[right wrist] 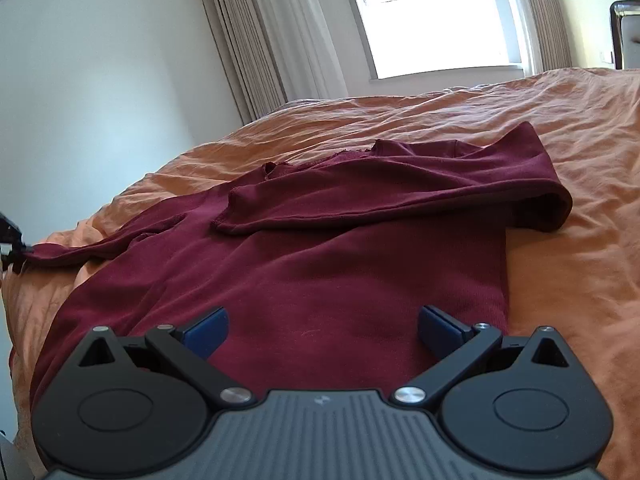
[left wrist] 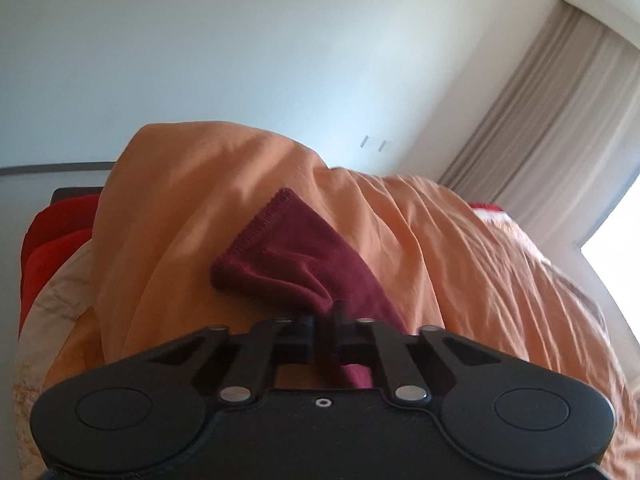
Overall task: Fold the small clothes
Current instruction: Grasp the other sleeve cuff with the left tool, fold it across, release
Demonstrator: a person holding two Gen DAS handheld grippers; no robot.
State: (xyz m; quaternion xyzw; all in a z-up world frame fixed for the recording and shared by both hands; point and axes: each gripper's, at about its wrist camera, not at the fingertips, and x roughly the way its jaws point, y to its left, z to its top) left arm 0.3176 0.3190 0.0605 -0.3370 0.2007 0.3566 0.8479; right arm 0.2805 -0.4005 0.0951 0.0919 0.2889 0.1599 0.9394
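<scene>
Lying across the orange bedspread (right wrist: 540, 128), the maroon sweatshirt (right wrist: 320, 264) has one sleeve folded over at 12 o'clock. Right gripper (right wrist: 322, 332) hangs spread above the hem. Left gripper (left wrist: 324, 320) pinches the sleeve cuff (left wrist: 288, 264) at 9 o'clock; a hard pull risks dragging the body askew.

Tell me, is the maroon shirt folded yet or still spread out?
Partly folded: one sleeve lies across the maroon shirt; the left gripper holds the other.

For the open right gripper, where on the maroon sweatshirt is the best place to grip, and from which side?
Probably the cuff end of the folded-over sleeve on the maroon sweatshirt. It lies raised on the body, its edge free, so the right gripper could come in low from the front. The left gripper already pinches the other sleeve.
</scene>
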